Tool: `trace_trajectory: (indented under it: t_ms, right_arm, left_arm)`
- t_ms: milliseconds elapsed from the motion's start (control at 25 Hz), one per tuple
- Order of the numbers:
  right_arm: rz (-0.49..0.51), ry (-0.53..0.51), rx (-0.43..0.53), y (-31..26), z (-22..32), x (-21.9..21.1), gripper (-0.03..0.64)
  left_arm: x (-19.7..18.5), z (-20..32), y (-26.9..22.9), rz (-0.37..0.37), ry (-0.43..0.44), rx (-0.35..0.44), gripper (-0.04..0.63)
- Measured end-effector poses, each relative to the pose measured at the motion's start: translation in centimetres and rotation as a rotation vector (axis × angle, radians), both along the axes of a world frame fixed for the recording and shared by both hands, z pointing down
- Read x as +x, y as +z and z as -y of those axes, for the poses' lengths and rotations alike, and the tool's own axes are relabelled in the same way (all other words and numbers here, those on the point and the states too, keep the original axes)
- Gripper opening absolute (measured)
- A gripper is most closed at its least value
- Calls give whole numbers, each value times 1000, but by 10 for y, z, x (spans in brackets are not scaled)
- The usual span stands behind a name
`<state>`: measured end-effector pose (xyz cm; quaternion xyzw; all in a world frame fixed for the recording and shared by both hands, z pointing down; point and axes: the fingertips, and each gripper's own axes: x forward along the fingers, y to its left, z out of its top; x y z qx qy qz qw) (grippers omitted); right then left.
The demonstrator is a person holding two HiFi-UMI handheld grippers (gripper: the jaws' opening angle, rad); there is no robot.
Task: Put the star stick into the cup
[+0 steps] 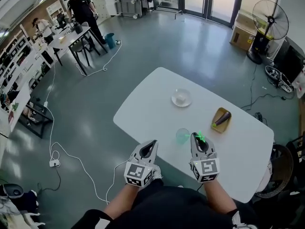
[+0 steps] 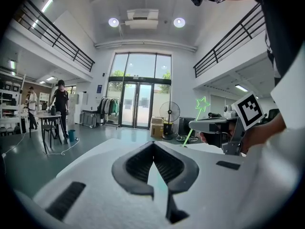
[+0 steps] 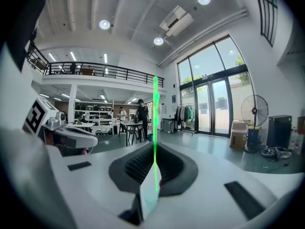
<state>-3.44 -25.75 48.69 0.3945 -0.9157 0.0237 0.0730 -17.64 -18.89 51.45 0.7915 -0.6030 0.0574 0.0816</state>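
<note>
Right gripper [image 3: 156, 149]: clamped on the star stick [image 3: 155, 128]. The thin green shaft is pinched right between the pads, so it's got it.
Left gripper [image 2: 153, 149]: jaws together with nothing in them. It sits low in the head view, left of the other one.
Where the stick is: in the right gripper, lower centre of the head view, up off the white table [image 1: 152, 99] and just right of the cup [image 1: 182, 136].
Cup: see-through greenish one, standing on the table just past the two gripper tips.
Which way it points: star end up, bare end down. In the left gripper view it leans a bit, with the star toward the upper right of the frame and the tail toward the lower left.
Long axis: close to upright, running crosswise to the jaws that hold it.
Done so far: looks like the pickup is sorted and the stick is next to the cup.
Left to do: I'd say bring the bare end over the rim, lower it in and let go. Nothing is in the cup yet.
Not sure about: whether the tail end is already higher than the rim. The head view is too steep to tell.
Other stuff: a clear glass dish [image 1: 181, 98] sits further up the frame. A yellow tray [image 1: 219, 128] with a dark eggplant-looking thing [image 1: 222, 118] is off to the right.
</note>
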Motion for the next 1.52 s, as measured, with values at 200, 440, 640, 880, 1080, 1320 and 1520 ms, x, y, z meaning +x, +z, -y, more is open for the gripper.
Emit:
trace_trajectory:
  t_ms: [200, 440, 640, 880, 1080, 1320, 1520]
  right_arm:
    - [-29, 69, -57, 24, 20, -13, 18]
    - [-38, 165, -109, 42, 36, -20, 18]
    - [-47, 208, -160, 61, 44, -23, 18]
    - [-23, 210, -247, 76, 55, -23, 18]
    - [-13, 199, -305, 91, 58, -23, 18]
    - [6, 187, -340, 107, 64, -20, 18]
    - [38, 162, -380, 117, 68, -19, 20]
  left_arm:
    - [-13, 33, 6, -6, 89, -11, 6]
    - [-27, 59, 14, -24, 175, -30, 6]
    - [-25, 69, 24, -26, 244, -47, 6]
    - [-24, 81, 30, -25, 255, -71, 6]
    - [-22, 87, 36, -26, 231, -94, 6]
    - [-17, 97, 48, -25, 214, -118, 6]
    - [-11, 98, 56, -19, 210, -141, 6]
